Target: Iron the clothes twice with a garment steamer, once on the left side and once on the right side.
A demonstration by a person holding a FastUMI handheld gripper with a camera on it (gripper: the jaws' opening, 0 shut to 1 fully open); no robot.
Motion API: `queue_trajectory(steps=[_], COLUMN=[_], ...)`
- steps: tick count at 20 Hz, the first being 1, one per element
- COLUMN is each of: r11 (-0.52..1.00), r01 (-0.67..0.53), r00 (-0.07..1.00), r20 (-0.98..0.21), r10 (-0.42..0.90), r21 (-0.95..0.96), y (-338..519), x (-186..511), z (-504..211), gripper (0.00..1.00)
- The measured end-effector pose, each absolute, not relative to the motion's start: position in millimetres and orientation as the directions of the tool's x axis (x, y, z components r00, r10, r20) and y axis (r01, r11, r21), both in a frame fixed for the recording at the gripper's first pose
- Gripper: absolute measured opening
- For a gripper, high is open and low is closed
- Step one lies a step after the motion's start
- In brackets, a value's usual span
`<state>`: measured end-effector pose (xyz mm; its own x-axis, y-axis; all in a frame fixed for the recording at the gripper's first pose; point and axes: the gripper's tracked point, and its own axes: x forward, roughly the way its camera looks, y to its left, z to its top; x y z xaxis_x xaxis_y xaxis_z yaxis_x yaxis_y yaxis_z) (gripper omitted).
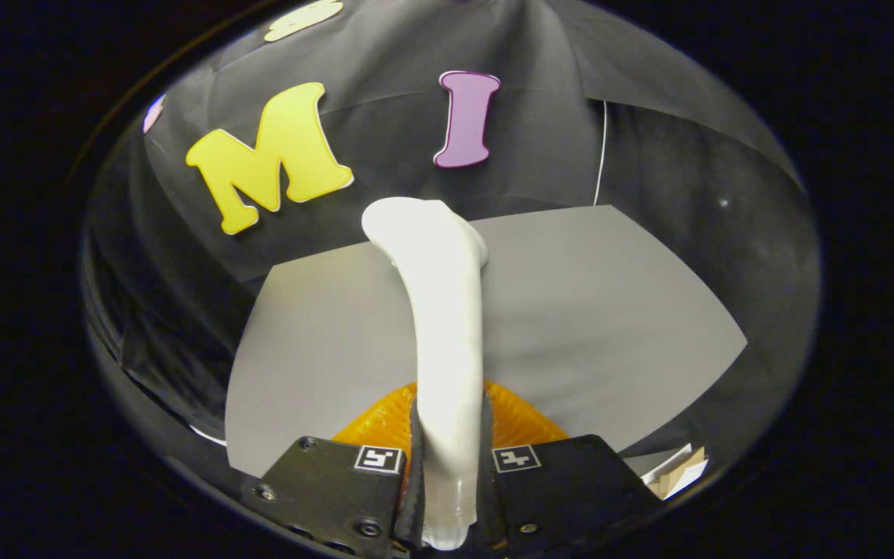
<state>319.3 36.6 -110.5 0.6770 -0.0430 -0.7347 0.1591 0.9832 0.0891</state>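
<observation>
A white garment steamer [445,310] stands up between my two fingers, its handle pinched at the bottom and its head curving away toward the booth wall. My gripper [448,458] is shut on that handle, one finger on each side. An orange ribbed piece [521,419] shows just behind the fingers, low on either side of the handle. The steamer hangs over a grey table top [610,310]. No garment can be made out here.
The grey table top reaches back to the black cloth wall [385,140]. A thin white cord [601,155] hangs down the wall beyond the table's far right corner. Some cardboard and paper [676,473] lie by the table's near right edge.
</observation>
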Motion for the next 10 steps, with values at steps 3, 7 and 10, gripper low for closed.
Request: queue_trajectory(steps=[3, 7, 10], r11=[0.985, 0.985, 0.986], r01=[0.15, 0.149, 0.143], r00=[0.723, 0.787, 0.836], r20=[-0.689, -0.613, -0.545], r10=[-0.05, -0.065, -0.072], r21=[0.086, 0.086, 0.089], y=[48, 67, 86], x=[304, 286, 268], z=[-91, -56, -27], gripper=[0.29, 0.29, 0.29])
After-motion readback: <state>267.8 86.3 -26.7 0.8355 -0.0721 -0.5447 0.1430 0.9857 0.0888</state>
